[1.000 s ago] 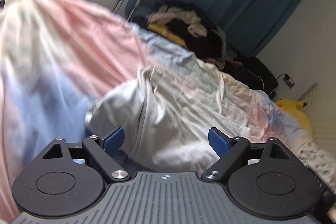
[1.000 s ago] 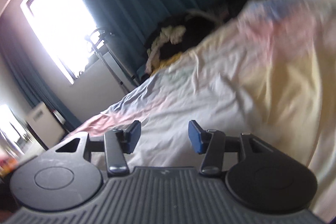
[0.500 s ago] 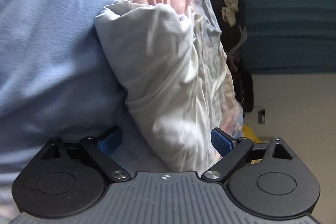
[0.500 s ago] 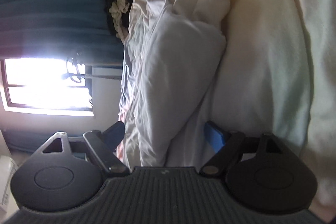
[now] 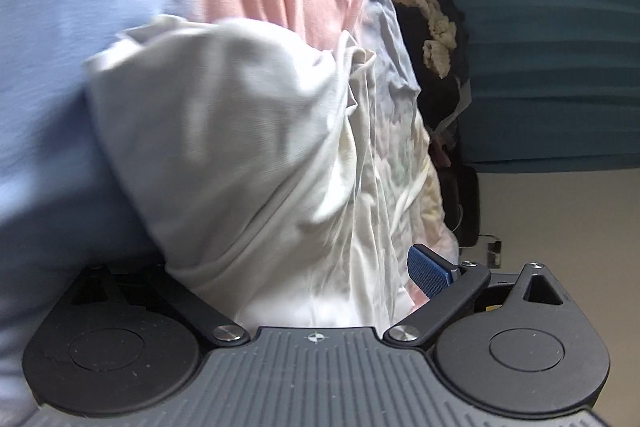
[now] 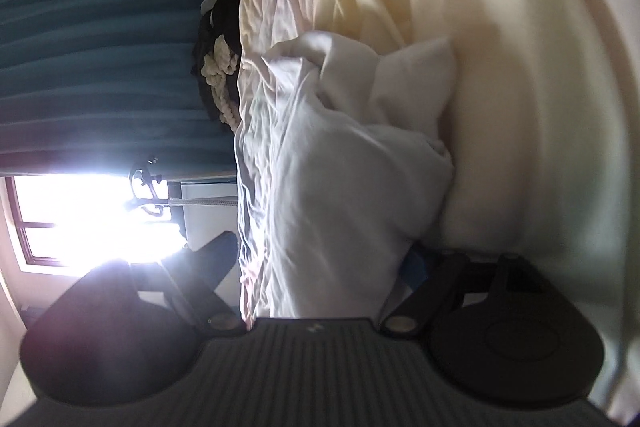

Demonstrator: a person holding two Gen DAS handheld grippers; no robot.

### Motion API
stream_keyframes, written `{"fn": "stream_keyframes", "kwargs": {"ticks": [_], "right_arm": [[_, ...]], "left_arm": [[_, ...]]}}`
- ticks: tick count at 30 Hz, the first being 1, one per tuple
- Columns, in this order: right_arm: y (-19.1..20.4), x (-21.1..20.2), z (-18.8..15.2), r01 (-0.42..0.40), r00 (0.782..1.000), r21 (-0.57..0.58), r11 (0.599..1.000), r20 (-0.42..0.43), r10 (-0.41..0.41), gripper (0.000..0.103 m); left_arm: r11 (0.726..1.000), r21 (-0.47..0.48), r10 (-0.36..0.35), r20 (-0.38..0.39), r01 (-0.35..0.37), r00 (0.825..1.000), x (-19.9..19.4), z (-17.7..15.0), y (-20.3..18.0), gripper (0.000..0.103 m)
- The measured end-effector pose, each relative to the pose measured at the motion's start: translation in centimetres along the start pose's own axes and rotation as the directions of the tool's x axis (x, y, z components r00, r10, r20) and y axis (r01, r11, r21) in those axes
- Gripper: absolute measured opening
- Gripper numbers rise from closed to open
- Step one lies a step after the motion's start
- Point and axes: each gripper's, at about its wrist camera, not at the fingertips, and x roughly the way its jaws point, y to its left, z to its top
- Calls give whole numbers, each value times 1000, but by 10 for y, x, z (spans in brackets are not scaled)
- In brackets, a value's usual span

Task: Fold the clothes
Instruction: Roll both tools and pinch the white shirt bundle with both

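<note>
White cloth of the garment (image 5: 248, 155) is now straddled by both rolled-over grippers, left (image 5: 288, 267) still opening, right (image 6: 320, 259) spread wide, nothing pinched yet.

Nothing to read here; no words, brand names or numbers show on the white garment (image 5: 240, 155), on the pastel bedding (image 5: 80, 27) or on the teal curtain (image 5: 560, 67). The only mark going is a small crosshair symbol (image 5: 315, 337) printed on the ribbed grey body of the left claw, and its twin (image 6: 315, 328) on the right claw; neither carries any lettering.
</note>
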Motion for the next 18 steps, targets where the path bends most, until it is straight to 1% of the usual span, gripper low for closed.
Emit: {"fn": "stream_keyframes", "kwargs": {"ticks": [3, 4, 5, 7, 8, 9, 11, 13, 16, 18], "right_arm": [[1, 10, 12, 4, 1000, 27, 1000, -15, -3, 85], [2, 12, 16, -5, 1000, 36, 999, -19, 5, 85], [5, 13, 18, -22, 1000, 32, 999, -19, 23, 85], [8, 12, 19, -74, 997, -20, 997, -13, 74, 85], [9, 11, 19, -91, 996, -43, 995, -7, 91, 85], [9, 11, 19, -101, 995, -53, 993, -2, 101, 85], [5, 14, 20, -93, 996, -41, 995, 0, 93, 84], [3, 18, 22, -70, 998, -53, 996, -4, 70, 80], [3, 23, 22, -48, 999, -85, 995, 0, 48, 77], [3, 22, 21, -53, 999, -86, 995, 8, 54, 76]], "left_arm": [[1000, -22, 1, -1, -1, 1000, 6, 7, -6, 98], [1000, -26, -5, -1, 4, 1000, 6, 8, -8, 95], [1000, -26, -10, -2, 10, 1000, 7, 9, -9, 89], [1000, -3, -16, -6, 16, 1000, 5, 6, -11, 79], [1000, 8, -16, -8, 16, 1000, 5, 5, -11, 71], [1000, 18, -5, -7, 5, 1000, 5, 5, -12, 68], [999, 44, 16, -8, -15, 1000, 10, 6, -13, 68], [998, 49, 34, -14, -34, 999, 14, 8, -9, 69], [999, 34, 34, -12, -33, 999, 19, 11, -5, 69], [999, 40, 32, -11, -32, 999, 19, 10, -5, 69]]}}
